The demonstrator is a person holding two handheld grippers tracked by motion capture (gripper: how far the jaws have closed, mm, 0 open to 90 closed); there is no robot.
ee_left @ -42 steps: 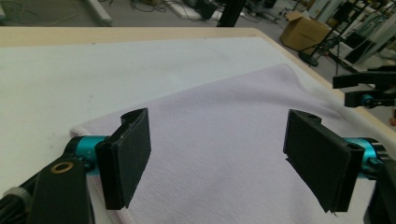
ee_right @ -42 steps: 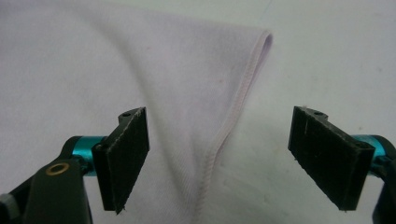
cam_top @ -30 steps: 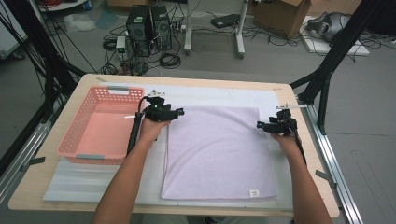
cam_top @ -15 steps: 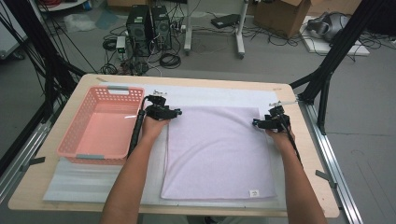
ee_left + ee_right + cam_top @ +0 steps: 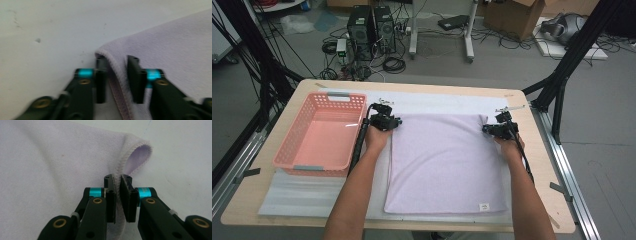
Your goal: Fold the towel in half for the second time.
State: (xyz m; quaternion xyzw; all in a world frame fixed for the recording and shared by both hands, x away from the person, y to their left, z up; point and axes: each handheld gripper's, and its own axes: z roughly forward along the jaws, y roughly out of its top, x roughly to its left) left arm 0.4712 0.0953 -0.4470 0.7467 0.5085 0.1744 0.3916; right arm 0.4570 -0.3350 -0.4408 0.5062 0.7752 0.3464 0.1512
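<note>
Where hemmed, soft lilac towel (image 5: 447, 165).

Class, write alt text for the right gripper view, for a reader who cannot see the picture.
The right tongs are shut on the stitched hem of a pale lilac terry towel, pinching a corner that curls up into a small loop. The towel spreads left across a white table mat, which lies bare on the right.
</note>
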